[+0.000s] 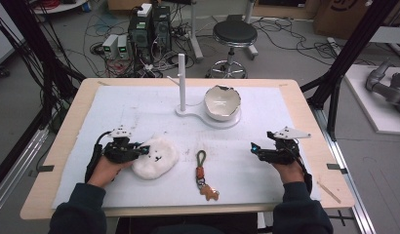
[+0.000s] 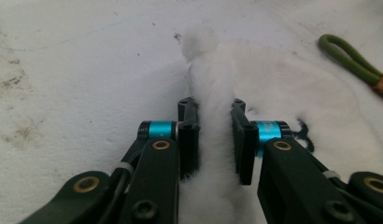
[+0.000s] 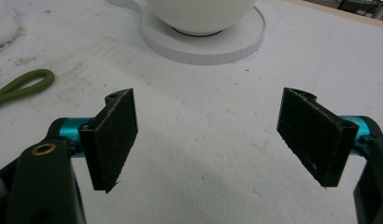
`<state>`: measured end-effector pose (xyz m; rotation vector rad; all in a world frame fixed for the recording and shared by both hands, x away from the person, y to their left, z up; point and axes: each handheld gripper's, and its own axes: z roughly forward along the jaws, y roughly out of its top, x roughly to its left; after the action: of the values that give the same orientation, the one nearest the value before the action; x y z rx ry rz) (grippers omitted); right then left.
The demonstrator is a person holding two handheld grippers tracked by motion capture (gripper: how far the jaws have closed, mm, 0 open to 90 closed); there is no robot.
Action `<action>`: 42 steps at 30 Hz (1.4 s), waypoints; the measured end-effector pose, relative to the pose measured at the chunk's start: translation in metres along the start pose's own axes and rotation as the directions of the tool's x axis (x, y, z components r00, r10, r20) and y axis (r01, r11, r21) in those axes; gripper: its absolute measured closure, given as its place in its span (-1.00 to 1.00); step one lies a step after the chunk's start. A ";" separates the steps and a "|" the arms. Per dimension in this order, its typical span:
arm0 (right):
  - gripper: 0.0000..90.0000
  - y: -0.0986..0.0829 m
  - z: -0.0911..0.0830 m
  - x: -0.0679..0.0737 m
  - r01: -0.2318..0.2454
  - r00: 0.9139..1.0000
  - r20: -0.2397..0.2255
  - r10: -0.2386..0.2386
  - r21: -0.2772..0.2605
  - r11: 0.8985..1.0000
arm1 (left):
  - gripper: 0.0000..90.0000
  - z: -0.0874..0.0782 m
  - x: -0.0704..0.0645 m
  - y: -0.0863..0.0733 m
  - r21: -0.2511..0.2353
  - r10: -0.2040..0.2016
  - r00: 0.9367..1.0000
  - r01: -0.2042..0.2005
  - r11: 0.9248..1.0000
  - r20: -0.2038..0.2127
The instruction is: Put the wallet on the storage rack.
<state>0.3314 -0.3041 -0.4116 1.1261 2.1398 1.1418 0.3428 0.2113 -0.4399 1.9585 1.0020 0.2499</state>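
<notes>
Black fingers [image 2: 189, 135] of the left gripper [image 1: 141, 151] are clenched on a fold of the white plush toy [image 1: 156, 157], lying on the bench [image 1: 66, 126] at front left. Lifting comes next, I judge. Right gripper [image 1: 255, 150] stands released (idle). One plush, one keychain [image 1: 204, 176], one bowl [image 1: 222, 102], one post [image 1: 181, 80].

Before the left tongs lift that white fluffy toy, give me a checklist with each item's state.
1. Left tongs closed on a fold of the white fluffy plush toy: ok.
2. Fold seated deep between the pads: ok.
3. Right tongs open, holding nothing: ok.
4. Green cord keychain with brown charm apart from the toy: ok.
5. White bowl on its round stand out of the way: ok.
6. Grip firm enough to lift: cannot tell.
</notes>
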 end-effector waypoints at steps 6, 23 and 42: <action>-0.54 0.004 0.005 0.007 0.006 1.000 -0.031 -0.005 0.007 1.000 | 0.75 -0.015 -0.006 0.007 -0.169 -0.008 1.000 0.013 0.986 0.025; -0.54 0.032 0.035 0.063 0.071 0.967 -0.247 -0.069 -0.002 0.997 | 0.75 -0.016 -0.028 0.024 -0.360 0.050 0.998 -0.032 0.932 0.040; 0.10 0.051 0.082 0.115 0.024 0.814 -0.581 -0.017 0.006 1.000 | 0.75 0.002 -0.062 0.034 -0.399 0.200 0.959 -0.107 0.910 0.199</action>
<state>0.3477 -0.1552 -0.4161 0.8137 2.5978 1.6273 0.3216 0.1554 -0.4014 1.6583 0.5890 0.2727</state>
